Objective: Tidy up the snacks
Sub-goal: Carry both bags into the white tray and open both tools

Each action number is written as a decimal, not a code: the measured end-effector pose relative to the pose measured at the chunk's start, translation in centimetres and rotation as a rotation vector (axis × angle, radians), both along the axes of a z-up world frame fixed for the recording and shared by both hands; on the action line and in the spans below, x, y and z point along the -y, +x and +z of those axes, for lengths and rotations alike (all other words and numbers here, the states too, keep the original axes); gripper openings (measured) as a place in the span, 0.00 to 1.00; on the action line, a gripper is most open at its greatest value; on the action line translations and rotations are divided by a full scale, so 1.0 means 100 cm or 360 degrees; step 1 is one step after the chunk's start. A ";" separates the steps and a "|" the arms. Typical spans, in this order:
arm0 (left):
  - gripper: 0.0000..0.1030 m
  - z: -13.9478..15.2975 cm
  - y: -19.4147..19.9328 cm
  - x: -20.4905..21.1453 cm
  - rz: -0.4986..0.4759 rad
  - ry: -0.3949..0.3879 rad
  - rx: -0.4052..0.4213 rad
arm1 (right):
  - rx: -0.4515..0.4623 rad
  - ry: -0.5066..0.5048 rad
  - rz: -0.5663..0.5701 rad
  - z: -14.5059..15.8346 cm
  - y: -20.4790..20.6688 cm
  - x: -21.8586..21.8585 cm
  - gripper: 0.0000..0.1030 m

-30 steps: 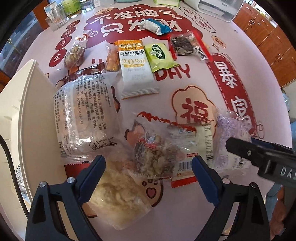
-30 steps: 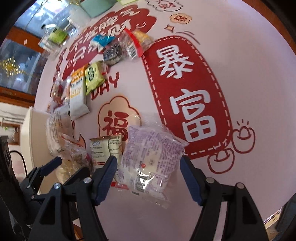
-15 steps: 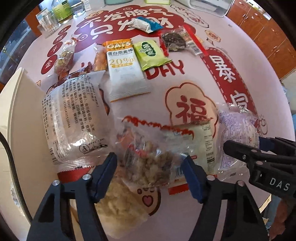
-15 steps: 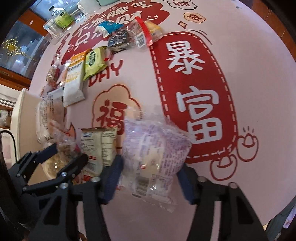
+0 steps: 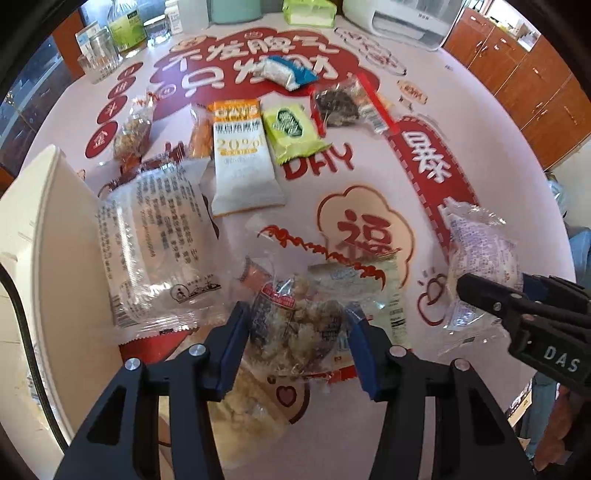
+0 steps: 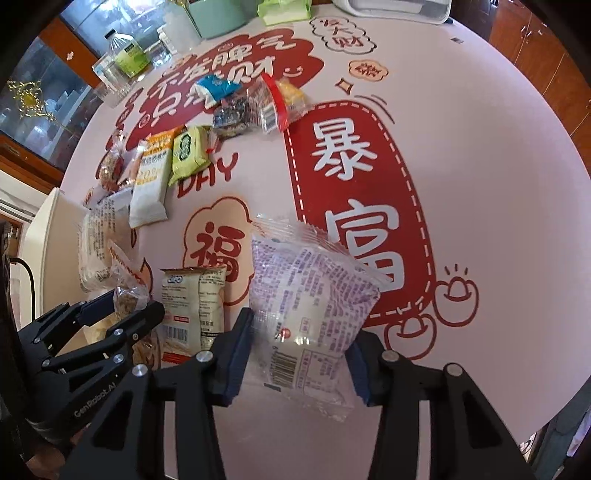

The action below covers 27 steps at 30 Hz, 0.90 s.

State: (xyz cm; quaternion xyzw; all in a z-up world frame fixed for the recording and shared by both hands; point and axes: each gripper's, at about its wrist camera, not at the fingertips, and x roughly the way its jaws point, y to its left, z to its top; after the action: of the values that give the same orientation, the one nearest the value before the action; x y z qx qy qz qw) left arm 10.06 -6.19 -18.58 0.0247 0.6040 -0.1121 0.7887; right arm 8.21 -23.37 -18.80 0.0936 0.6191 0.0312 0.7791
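My left gripper is shut on a clear packet of crumbly brown snack with a red zigzag edge, held just above the table. My right gripper is shut on a puffy clear packet with purple print; this packet also shows in the left wrist view. A cream packet with a barcode lies between the two grippers. Several other snacks lie further out: a white oat bar, a green packet, a dark packet and a blue-white packet.
A white bin stands at the left table edge, next to a large clear printed packet. Glass jars and a bottle stand at the back left, a white appliance at the back right. The pink tablecloth lies bare on the right.
Both grippers have closed on their packets. The left closed on the brown snack packet and lifted it slightly; the right closed on the purple-print packet.
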 end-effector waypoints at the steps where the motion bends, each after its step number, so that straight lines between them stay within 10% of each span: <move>1: 0.49 0.005 -0.002 -0.001 -0.0003 -0.0013 0.0016 | 0.0012 -0.0001 -0.0004 0.003 -0.002 -0.001 0.46; 27: 0.49 0.130 -0.073 -0.107 0.0034 -0.0172 0.0395 | 0.0377 -0.0044 0.0188 0.103 -0.069 -0.107 0.46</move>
State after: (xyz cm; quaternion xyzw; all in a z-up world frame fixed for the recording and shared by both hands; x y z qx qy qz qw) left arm 2.73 4.53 -5.60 -0.0108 0.4950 -0.1321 0.8587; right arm 1.26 -12.63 -8.47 0.0419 0.5277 0.0795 0.8447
